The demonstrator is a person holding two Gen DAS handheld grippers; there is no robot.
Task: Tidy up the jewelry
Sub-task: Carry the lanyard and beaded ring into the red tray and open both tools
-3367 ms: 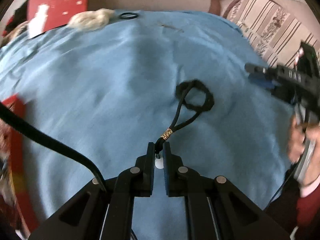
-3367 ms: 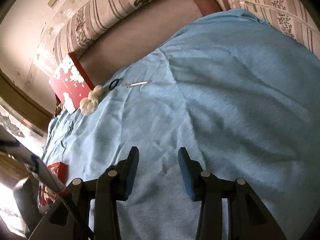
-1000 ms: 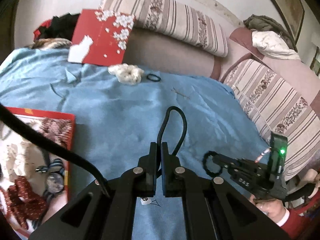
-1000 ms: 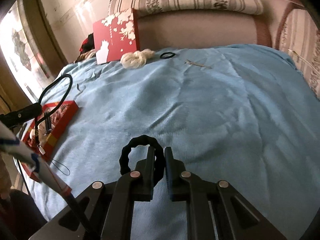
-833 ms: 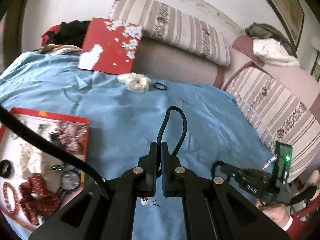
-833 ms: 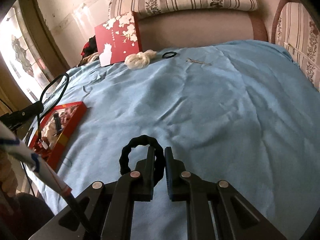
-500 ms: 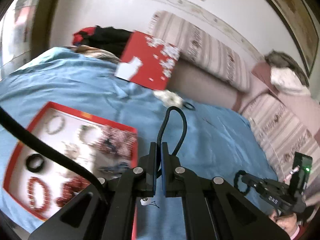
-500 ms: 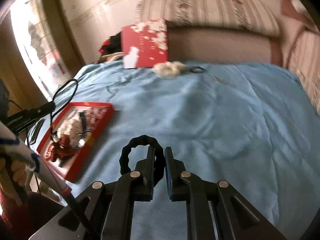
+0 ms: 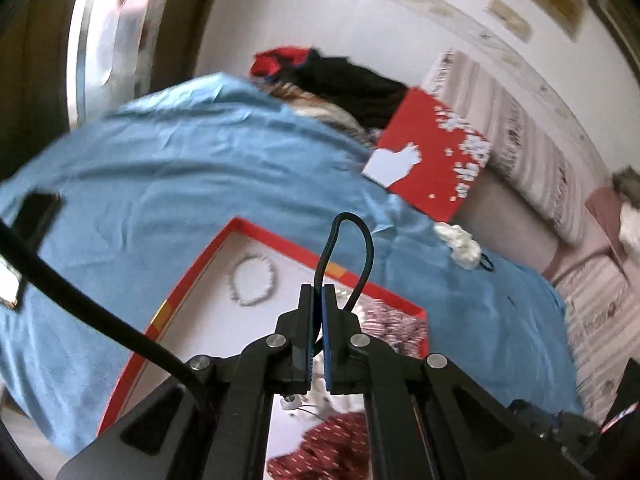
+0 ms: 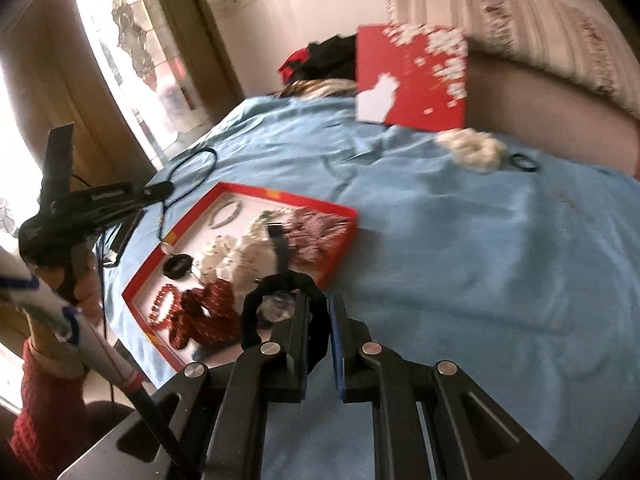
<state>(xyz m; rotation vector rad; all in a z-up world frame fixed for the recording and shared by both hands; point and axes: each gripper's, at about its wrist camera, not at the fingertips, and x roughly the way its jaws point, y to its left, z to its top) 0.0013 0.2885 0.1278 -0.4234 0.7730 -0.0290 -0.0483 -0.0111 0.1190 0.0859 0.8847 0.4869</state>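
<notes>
Both views have swung from open blue bedspread [image 10: 460, 240] onto the red tray [image 10: 340, 212], already crowded with beads and bracelets. My left tool [image 9: 318, 304] pinches the black cord necklace [image 9: 352, 240] above the tray's bare white corner; my right tool [image 10: 320, 320] grips the black scrunchie [image 10: 256, 304] at its near rim. Both still need dropping, and the white scrunchie [image 10: 472, 152] and hair tie [image 10: 524, 162] wait beside the red box [image 10: 416, 80].

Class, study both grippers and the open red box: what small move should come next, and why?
Probably lower the left gripper a little and open it. It is shut on the black cord necklace, whose pendant end already hangs over the red tray. The right gripper, shut on the black bracelet, is only at the tray's edge.
</notes>
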